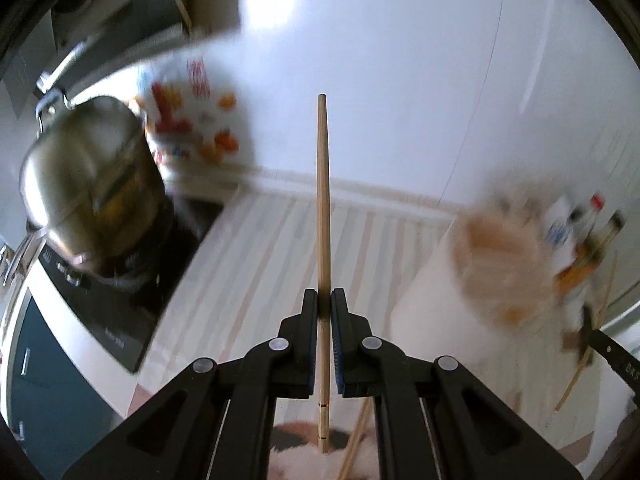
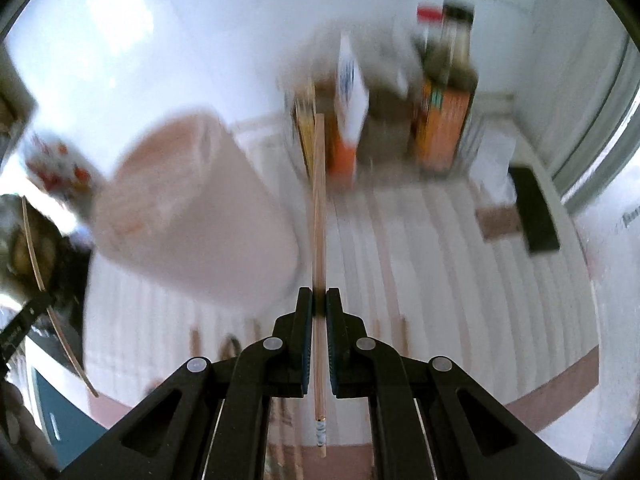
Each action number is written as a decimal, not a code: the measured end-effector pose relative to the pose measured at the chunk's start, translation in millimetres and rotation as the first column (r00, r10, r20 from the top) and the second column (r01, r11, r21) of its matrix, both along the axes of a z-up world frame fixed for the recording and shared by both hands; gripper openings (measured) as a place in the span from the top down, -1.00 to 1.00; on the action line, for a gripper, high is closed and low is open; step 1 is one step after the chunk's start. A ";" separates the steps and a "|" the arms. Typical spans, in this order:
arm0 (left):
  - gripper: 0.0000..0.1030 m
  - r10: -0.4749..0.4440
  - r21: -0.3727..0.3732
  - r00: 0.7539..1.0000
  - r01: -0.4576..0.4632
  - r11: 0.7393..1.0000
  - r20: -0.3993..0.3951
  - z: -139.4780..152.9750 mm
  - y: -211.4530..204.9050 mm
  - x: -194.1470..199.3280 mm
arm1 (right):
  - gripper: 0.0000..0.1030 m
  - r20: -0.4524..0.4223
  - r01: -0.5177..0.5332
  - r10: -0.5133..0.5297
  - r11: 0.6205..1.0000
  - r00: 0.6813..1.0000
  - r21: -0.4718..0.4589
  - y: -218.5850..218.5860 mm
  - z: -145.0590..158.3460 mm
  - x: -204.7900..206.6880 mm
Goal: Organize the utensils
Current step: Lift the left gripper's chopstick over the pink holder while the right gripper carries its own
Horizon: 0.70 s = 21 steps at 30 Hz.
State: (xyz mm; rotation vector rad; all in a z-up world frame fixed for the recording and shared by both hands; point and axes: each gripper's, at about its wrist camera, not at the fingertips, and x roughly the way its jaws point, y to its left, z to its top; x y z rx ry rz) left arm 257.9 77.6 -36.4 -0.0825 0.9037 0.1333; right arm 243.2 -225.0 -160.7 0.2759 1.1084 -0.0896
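Observation:
My left gripper is shut on a wooden chopstick that points straight ahead, above the striped counter. My right gripper is shut on another wooden chopstick, also pointing ahead. A white and pink utensil holder stands left of the right gripper; in the left wrist view it is a blurred tub at the right. The other gripper with its chopstick shows at the right edge of the left wrist view and at the left edge of the right wrist view.
A steel pot sits on a black cooktop at the left. A printed white bag stands behind it. Bottles and boxes stand at the back wall. A black block lies at the right. More chopsticks lie below.

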 end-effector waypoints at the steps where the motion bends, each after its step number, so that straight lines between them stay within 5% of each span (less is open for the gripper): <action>1: 0.92 -0.002 -0.010 1.000 0.002 1.000 0.023 11.7 -1.3 2.0 | 0.87 0.023 0.006 -0.006 1.000 1.000 0.007 -3.6 8.7 5.5; 9: 0.92 -0.023 -0.152 0.990 0.044 0.987 0.139 82.3 -14.5 37.5 | 0.87 0.250 0.003 -0.014 0.999 0.968 0.042 -4.0 112.0 65.2; 14: 0.92 -0.026 -0.259 0.989 0.063 0.964 0.142 88.2 -29.3 66.4 | 0.87 0.317 -0.017 0.004 0.999 0.948 0.036 12.1 131.6 107.1; 21: 0.92 -0.029 -0.300 0.987 0.076 0.951 0.157 73.2 -49.3 101.7 | 0.87 0.339 -0.005 -0.028 0.995 0.940 0.096 23.7 123.5 153.6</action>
